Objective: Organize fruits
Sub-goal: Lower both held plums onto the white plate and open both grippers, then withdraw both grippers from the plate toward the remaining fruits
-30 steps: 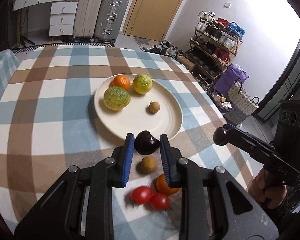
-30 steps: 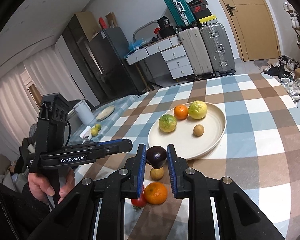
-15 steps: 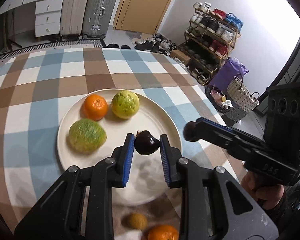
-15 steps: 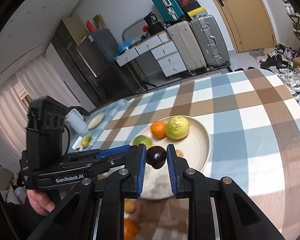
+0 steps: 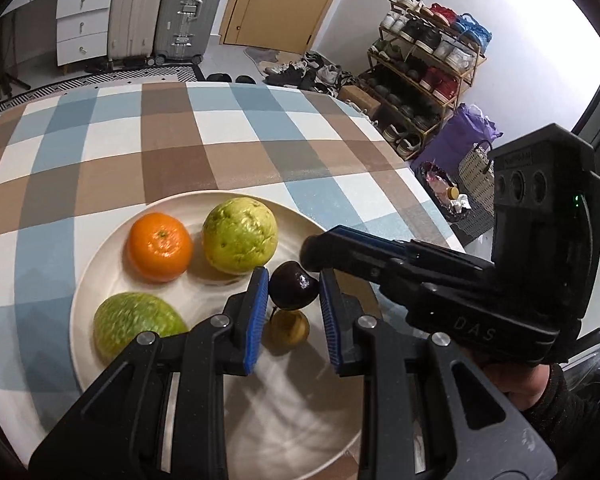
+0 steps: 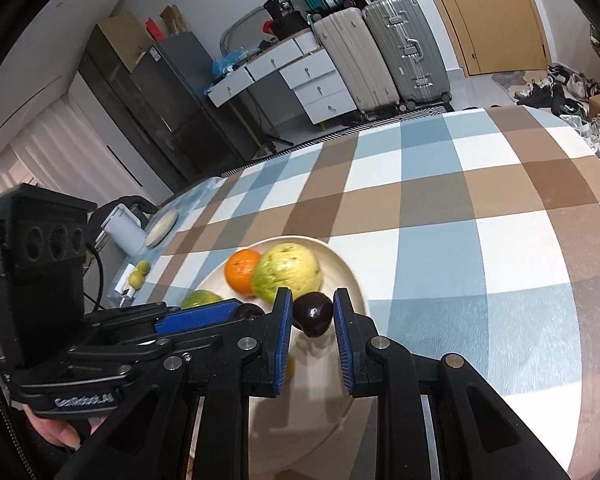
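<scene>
Table: I see a round table under a blue, brown and white checked cloth (image 5: 228,136).
Plate: a cream round plate (image 5: 100,248) sits on it, near me.
Left tongs: my left gripper (image 5: 293,280) is narrowed onto a dark purple round fruit (image 5: 294,290), over the plate.
Right tongs: my right gripper (image 6: 312,312) pinches a second dark round fruit (image 6: 313,314) over the plate's right side, its tip right beside the left pair.
Largest fruit: a bumpy yellow-green fruit (image 5: 240,234) rests on the plate, just beside both dark fruits.
Next: a mottled green citrus (image 5: 136,320), left of my left fingers.
Next: an orange mandarin (image 5: 160,252), beside the yellow-green one.
Smallest: a small brown round fruit (image 5: 290,330), below the left-held fruit.
</scene>
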Demonstrator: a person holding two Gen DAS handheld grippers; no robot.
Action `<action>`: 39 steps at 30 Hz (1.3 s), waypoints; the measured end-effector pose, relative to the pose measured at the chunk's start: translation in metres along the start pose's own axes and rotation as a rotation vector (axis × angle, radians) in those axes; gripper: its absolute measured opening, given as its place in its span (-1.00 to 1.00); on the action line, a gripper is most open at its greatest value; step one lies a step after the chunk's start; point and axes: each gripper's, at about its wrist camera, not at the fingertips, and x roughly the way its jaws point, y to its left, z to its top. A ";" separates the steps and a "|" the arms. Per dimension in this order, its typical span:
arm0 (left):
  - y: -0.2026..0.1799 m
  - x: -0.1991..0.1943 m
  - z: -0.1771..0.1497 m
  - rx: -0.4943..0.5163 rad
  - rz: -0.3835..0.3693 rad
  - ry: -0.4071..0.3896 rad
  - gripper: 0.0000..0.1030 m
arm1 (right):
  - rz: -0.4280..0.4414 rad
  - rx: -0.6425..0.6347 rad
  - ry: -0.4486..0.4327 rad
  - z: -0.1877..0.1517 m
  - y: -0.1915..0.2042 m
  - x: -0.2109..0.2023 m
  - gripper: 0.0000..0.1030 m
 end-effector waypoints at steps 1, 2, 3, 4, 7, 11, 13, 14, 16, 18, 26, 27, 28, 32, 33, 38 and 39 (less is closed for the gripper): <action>0.001 0.003 0.001 -0.003 -0.003 0.003 -0.55 | 0.002 0.000 0.003 0.001 -0.001 0.002 -0.58; 0.002 0.005 0.001 -0.006 -0.007 0.006 -0.55 | 0.002 0.000 0.004 0.001 -0.002 0.004 -0.58; 0.002 0.007 0.001 -0.005 -0.011 0.008 -0.55 | -0.001 0.001 0.004 0.002 -0.003 0.005 -0.58; 0.002 0.007 0.001 -0.001 -0.013 0.007 -0.55 | -0.002 0.001 0.007 0.002 -0.003 0.006 -0.58; 0.002 0.007 0.001 -0.005 -0.019 -0.006 -0.55 | -0.002 0.005 -0.007 0.003 -0.005 0.007 -0.58; 0.001 0.000 0.002 -0.014 -0.058 -0.014 -0.55 | 0.004 0.007 -0.012 0.006 -0.005 0.010 -0.53; -0.002 -0.012 0.001 -0.001 -0.045 -0.038 -0.55 | -0.003 0.014 -0.024 0.006 -0.004 0.009 -0.48; -0.003 -0.018 0.000 0.002 -0.045 -0.048 -0.54 | 0.004 0.022 -0.031 0.006 -0.004 0.007 -0.41; -0.005 -0.031 -0.003 0.008 -0.038 -0.067 -0.48 | 0.015 0.039 -0.046 0.007 -0.004 0.001 -0.26; -0.008 -0.043 -0.009 0.011 -0.013 -0.079 -0.28 | 0.018 0.051 -0.073 0.007 -0.002 -0.010 -0.22; -0.025 -0.102 -0.042 0.022 0.038 -0.151 0.29 | 0.013 0.081 -0.136 -0.007 0.018 -0.056 0.04; -0.027 -0.109 -0.047 0.026 0.045 -0.159 0.33 | 0.002 0.076 -0.140 -0.012 0.023 -0.061 0.07; -0.029 -0.116 -0.051 0.027 0.049 -0.167 0.34 | -0.001 0.075 -0.143 -0.016 0.027 -0.067 0.11; -0.037 -0.141 -0.072 0.033 0.095 -0.193 0.59 | -0.010 0.076 -0.168 -0.035 0.043 -0.091 0.32; -0.039 -0.146 -0.077 0.038 0.108 -0.199 0.60 | -0.015 0.075 -0.174 -0.040 0.046 -0.096 0.33; -0.052 -0.179 -0.106 0.051 0.117 -0.245 0.78 | -0.022 0.074 -0.187 -0.067 0.066 -0.119 0.50; -0.054 -0.185 -0.111 0.049 0.107 -0.258 0.95 | -0.026 0.069 -0.189 -0.071 0.070 -0.123 0.53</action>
